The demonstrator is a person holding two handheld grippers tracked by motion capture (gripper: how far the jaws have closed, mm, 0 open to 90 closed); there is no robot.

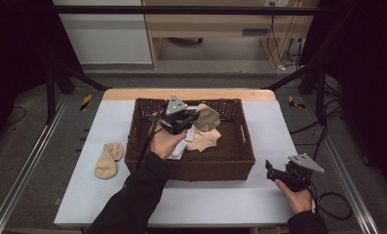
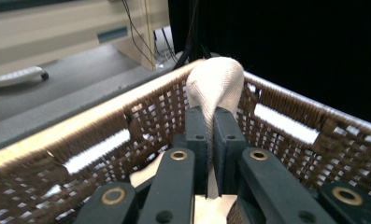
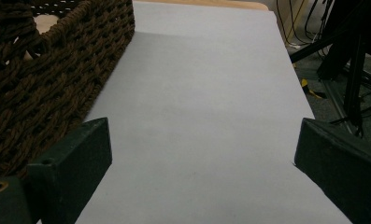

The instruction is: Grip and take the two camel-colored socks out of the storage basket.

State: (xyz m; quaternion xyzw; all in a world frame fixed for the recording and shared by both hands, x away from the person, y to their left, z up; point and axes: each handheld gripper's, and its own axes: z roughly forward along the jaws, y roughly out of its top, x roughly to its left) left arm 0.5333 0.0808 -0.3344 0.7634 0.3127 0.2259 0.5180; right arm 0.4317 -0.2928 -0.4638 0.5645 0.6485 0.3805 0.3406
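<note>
A beige sock is held pinched in the left gripper inside the basket.

The left jaws are closed narrow on the sock, which rises up past their tips and is seen in front of the far corner of the basket wall. Below and beside these jaws, a second beige sock and a white cloth are lying on the basket floor. The right gripper is kept low over the table, its jaws wide apart with nothing between them; the basket wall is just beside its left jaw. Another sock is lying on the table, well apart from both grippers, at the other side of the basket.
</note>
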